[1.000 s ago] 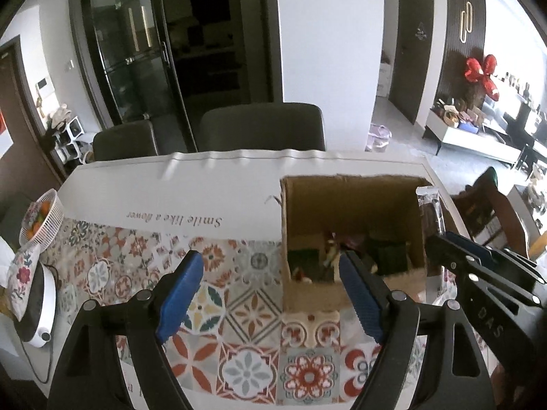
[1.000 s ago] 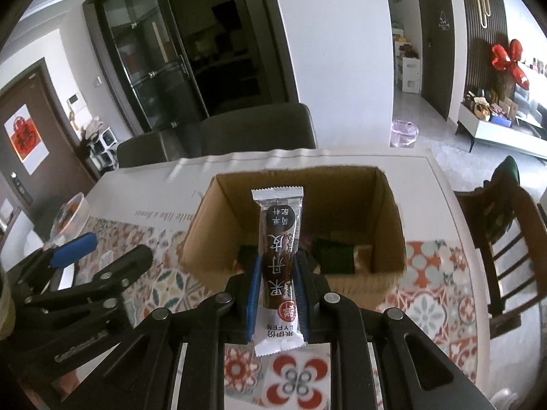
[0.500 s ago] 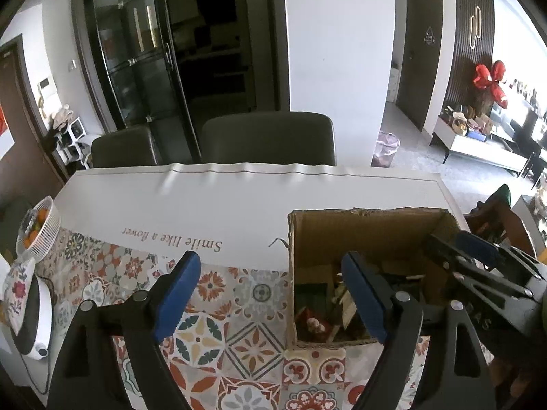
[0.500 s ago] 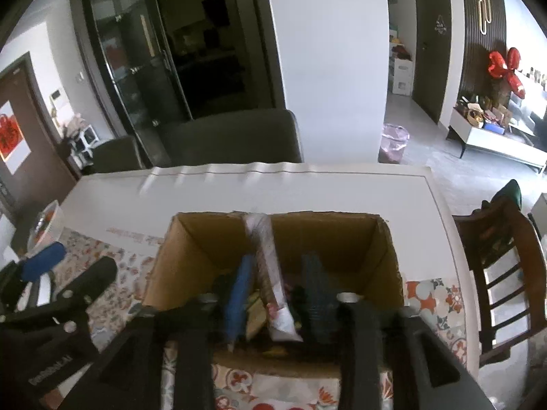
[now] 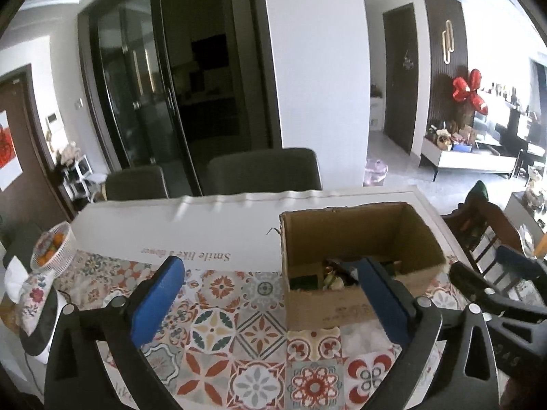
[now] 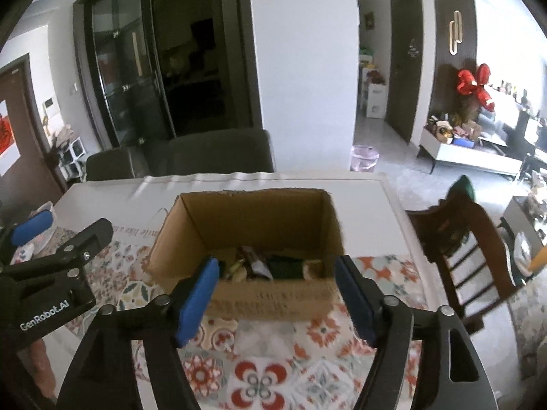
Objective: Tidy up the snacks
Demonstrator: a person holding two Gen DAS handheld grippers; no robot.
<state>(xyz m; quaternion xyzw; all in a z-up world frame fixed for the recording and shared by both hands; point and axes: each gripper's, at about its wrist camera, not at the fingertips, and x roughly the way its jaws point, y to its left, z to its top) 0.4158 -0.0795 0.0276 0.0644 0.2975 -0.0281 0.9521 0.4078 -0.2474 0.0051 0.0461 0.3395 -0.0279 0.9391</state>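
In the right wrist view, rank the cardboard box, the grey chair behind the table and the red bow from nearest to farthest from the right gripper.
1. Cardboard box: just ahead of the open right gripper, on the table.
2. Grey chair: behind the table's far edge, slightly left.
3. Red bow: far right, against the dark wall.
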